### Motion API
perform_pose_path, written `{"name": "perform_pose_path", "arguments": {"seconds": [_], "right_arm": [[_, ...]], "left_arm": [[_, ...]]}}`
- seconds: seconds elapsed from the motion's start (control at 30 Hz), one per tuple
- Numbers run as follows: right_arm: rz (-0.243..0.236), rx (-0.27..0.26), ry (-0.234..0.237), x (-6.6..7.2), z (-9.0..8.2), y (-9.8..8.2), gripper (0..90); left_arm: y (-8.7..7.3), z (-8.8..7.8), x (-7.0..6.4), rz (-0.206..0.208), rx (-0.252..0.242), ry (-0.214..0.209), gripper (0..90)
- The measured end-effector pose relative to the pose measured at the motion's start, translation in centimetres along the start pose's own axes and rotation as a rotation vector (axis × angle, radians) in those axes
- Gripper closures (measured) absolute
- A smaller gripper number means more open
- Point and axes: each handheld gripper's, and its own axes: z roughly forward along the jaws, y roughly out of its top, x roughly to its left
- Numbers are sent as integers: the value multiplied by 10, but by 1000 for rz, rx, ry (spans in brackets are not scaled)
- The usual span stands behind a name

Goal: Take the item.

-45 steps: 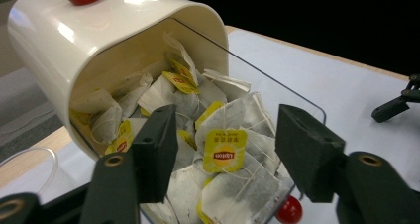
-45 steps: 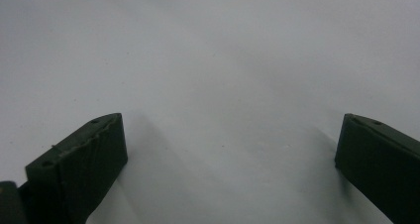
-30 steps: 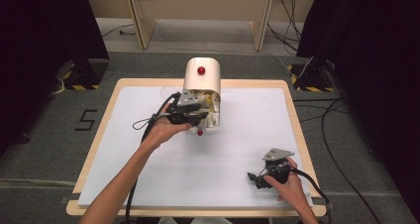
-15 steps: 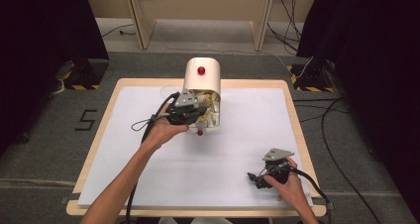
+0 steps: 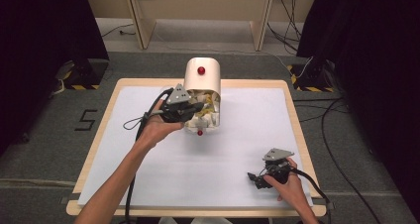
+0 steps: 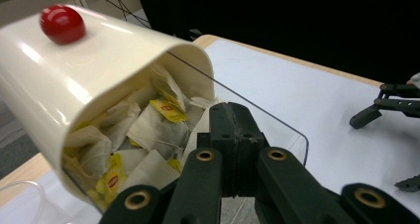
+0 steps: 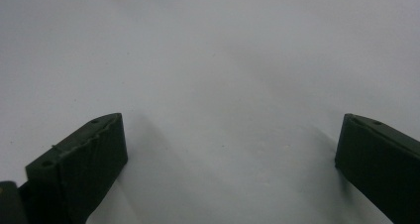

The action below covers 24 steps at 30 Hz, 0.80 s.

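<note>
Tea bags (image 6: 148, 130) crowd the dispenser (image 5: 202, 78) around the closed left tool (image 6: 233, 120).

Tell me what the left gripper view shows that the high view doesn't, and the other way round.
Only the left gripper view shows the yellow tags on the tea bags packed inside the cream box, and its clear flap's edge hanging open. The left claw stands shut at the opening; whether it pinches a bag is hidden.

Only the high view shows the whole table, the grey floor, both forearms, and the right claw resting near the table's right front corner.

Both show the box, its red knob, the white tabletop and the left claw at the box's mouth.
</note>
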Motion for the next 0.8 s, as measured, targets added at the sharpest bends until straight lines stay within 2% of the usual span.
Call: {"name": "perform_pose_path", "arguments": {"seconds": [0.33, 0.5, 0.63, 0.8], "right_arm": [[1, 0, 0, 0, 0, 0, 2], [0, 0, 0, 0, 0, 0, 1], [2, 0, 0, 0, 0, 0, 1], [3, 0, 0, 0, 0, 0, 1]], "left_arm": [[0, -26, 13, -35, -37, 15, 893], [-3, -45, 27, -64, -56, 38, 894], [-6, -52, 36, -77, -56, 62, 893], [-14, -55, 48, -113, -55, 87, 894]]}}
